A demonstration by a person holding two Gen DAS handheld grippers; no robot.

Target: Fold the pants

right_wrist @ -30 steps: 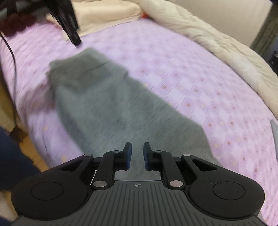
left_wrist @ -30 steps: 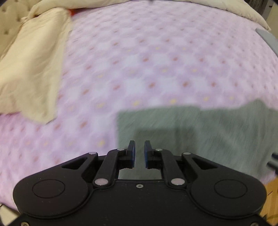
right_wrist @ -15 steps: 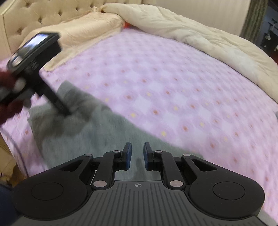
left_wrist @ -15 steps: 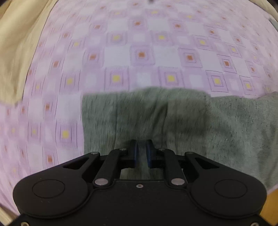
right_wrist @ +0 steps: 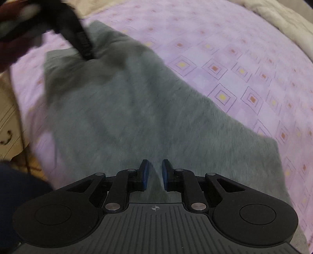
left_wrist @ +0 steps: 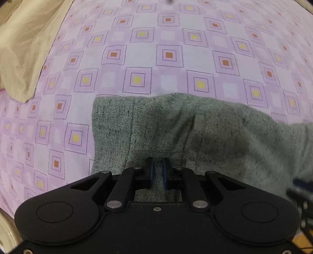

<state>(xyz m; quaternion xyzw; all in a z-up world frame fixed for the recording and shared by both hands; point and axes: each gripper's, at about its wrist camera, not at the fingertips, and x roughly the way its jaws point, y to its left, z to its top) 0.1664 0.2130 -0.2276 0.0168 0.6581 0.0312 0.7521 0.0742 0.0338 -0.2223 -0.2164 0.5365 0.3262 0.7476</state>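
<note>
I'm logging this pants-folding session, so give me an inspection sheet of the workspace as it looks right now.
Surface: bed with lilac checked bedspread.
Job's things: grey pants spread flat on it.
Clutter: beige pillow; cream duvet at the far edge.
Grippers: left claw closing, pants cloth between its pads; right claw slightly parted over the pants, gripping nothing.
Cables: dark cable hanging beside the bed.
Surroundings: cream drawer front, wooden floor.
</note>
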